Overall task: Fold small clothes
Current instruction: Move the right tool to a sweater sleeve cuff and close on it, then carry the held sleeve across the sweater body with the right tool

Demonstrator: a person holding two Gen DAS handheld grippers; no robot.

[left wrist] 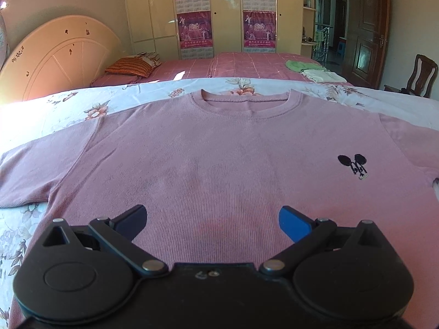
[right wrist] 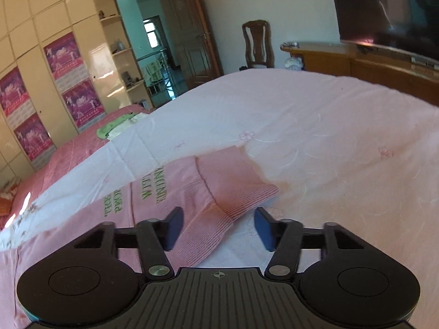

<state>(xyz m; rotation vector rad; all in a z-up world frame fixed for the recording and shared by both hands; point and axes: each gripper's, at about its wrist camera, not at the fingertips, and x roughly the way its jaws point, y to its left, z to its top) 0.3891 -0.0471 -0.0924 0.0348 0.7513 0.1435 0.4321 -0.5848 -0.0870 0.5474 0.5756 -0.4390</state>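
A pink ribbed T-shirt [left wrist: 219,150] lies spread flat, front up, on a floral sheet [left wrist: 90,104]. Its round collar [left wrist: 247,101] points away from me, and a small black mouse logo [left wrist: 354,166] marks its right chest. My left gripper [left wrist: 212,219] hovers over the shirt's lower middle, open wide, with nothing between its fingers. In the right wrist view a ribbed pink sleeve [right wrist: 236,181] lies doubled over itself beside pink cloth with green lettering [right wrist: 153,192]. My right gripper [right wrist: 218,227] is partly open. The sleeve's ribbed edge runs between its fingers and the pads do not press on it.
A second bed with a pink checked cover [left wrist: 247,63] stands behind, with folded green and white clothes [left wrist: 315,71] and an orange striped pillow [left wrist: 129,67] on it. Beyond are wardrobes [left wrist: 225,13], a wooden chair [right wrist: 258,44], an open doorway and a low cabinet [right wrist: 356,63].
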